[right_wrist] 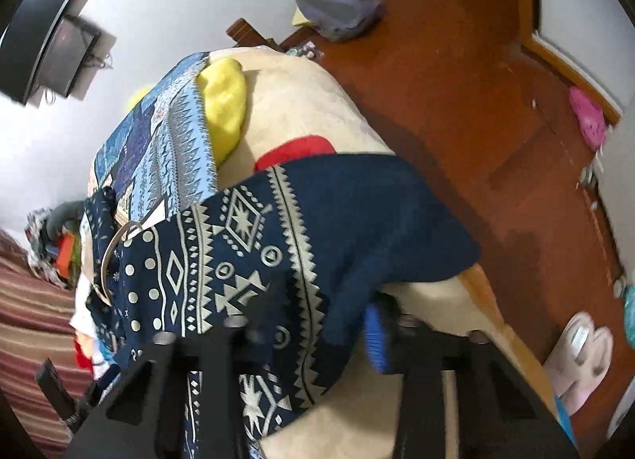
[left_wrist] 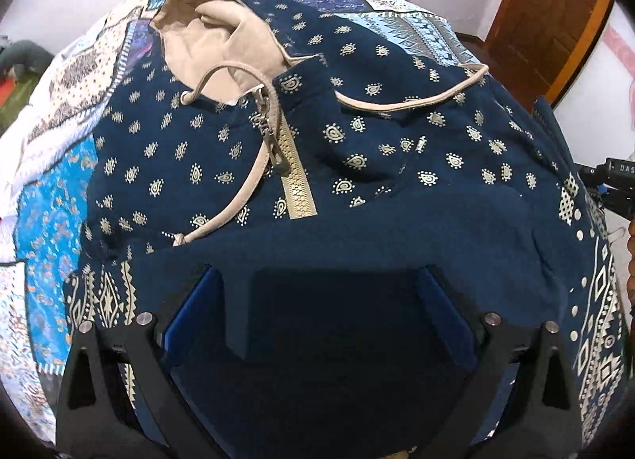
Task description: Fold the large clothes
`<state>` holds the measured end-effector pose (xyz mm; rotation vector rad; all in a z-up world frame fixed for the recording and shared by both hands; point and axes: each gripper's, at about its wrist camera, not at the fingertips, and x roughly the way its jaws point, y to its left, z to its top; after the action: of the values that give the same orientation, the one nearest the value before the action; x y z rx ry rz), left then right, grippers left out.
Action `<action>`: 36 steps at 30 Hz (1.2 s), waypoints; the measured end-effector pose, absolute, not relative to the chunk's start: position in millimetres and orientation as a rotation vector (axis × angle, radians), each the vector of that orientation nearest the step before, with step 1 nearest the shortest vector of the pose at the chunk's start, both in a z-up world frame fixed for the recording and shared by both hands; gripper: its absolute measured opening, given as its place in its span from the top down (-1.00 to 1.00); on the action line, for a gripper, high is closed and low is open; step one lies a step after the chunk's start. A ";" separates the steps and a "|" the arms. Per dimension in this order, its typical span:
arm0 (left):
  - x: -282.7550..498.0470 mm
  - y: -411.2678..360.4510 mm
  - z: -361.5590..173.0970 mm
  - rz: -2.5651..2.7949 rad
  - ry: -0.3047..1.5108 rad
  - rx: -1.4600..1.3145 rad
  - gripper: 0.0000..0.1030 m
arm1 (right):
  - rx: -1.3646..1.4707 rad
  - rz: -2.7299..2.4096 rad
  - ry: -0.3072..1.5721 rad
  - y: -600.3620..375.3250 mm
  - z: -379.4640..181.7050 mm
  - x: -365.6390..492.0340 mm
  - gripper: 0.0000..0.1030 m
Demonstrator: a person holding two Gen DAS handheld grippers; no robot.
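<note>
A large navy hooded jacket (left_wrist: pixel 222 165) with cream paisley print lies on the bed, its beige-lined hood (left_wrist: pixel 206 42) at the far end, zipper (left_wrist: pixel 295 177) and drawstrings (left_wrist: pixel 412 102) showing. A plain navy part of it is folded over toward me. My left gripper (left_wrist: pixel 317 300) is open just above this fold, blue pads (left_wrist: pixel 198 308) wide apart. In the right wrist view, the jacket's patterned sleeve (right_wrist: pixel 246 244) drapes over my right gripper (right_wrist: pixel 317 324); cloth lies between the fingers and one blue pad (right_wrist: pixel 375 340) shows. The jaws stand apart.
A blue patchwork bedspread (left_wrist: pixel 51 189) covers the bed. A yellow pillow (right_wrist: pixel 224 106) and a red item (right_wrist: pixel 293 153) lie on the beige mattress (right_wrist: pixel 301 102). The wooden floor (right_wrist: pixel 456 82) holds a grey bag (right_wrist: pixel 337 6) and slippers (right_wrist: pixel 579 356). A door (left_wrist: pixel 547 14) stands at right.
</note>
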<state>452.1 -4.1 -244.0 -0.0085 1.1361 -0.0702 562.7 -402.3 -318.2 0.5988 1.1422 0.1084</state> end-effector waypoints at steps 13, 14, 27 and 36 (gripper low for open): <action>404.1 35.6 -169.3 0.025 0.950 0.044 -0.96 | 0.383 0.378 0.845 -319.2 -162.9 531.8 0.83; 400.1 40.4 -163.3 0.029 0.938 0.034 -0.96 | 0.363 0.421 0.826 -301.9 -148.5 525.9 0.83; 316.5 113.0 -153.8 0.085 0.931 -0.020 -0.96 | 0.153 0.566 1.132 -123.6 -232.7 473.2 0.82; 303.6 114.2 -185.2 0.078 1.014 -0.035 -0.96 | 0.204 0.503 1.302 -150.8 -260.7 458.3 0.81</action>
<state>303.6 114.2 -185.2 -0.0347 1.0141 0.0778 458.3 -150.8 -260.7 0.2042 1.3017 0.5034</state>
